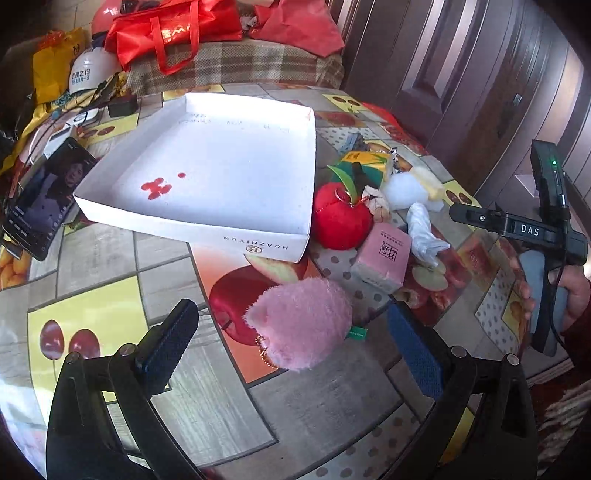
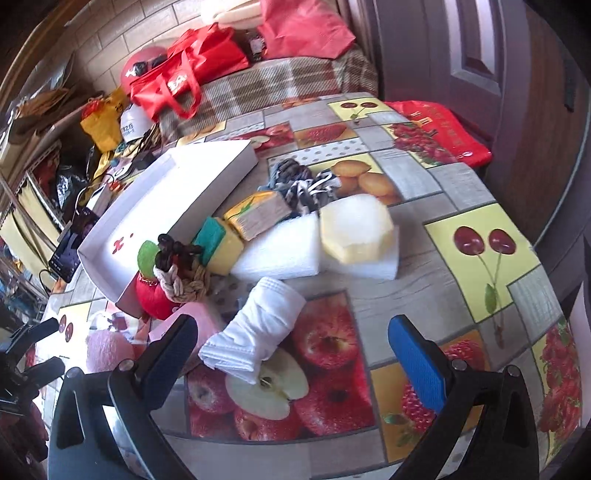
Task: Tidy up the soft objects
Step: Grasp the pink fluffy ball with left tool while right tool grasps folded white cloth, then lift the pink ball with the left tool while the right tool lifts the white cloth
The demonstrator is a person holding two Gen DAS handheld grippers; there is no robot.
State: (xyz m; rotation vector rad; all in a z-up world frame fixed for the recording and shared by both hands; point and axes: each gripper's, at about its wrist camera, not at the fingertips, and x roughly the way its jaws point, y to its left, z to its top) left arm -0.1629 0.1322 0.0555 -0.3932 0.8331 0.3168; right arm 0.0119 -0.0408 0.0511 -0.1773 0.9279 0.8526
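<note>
A pink plush toy (image 1: 303,325) lies on the table between the fingers of my open left gripper (image 1: 291,328), not gripped. A shallow white box (image 1: 207,229) stands behind it. To its right lie a red plush apple (image 1: 340,221), a pink tissue pack (image 1: 384,254), a white cloth (image 1: 424,229) and a yellow-white sponge (image 1: 413,186). In the right wrist view my right gripper (image 2: 291,339) is open and empty above the white cloth (image 2: 258,328). Beyond it are the sponge (image 2: 354,229), white foam (image 2: 280,251), a yellow pack (image 2: 255,214) and a rope knot (image 2: 184,282).
A phone (image 1: 44,199) lies left of the box. Red bags (image 1: 173,33), a white helmet (image 1: 92,70) and a plaid cushion (image 1: 236,62) crowd the back. A dark door (image 1: 461,74) is at the right. The fruit-print tablecloth (image 2: 461,206) reaches the table's right edge.
</note>
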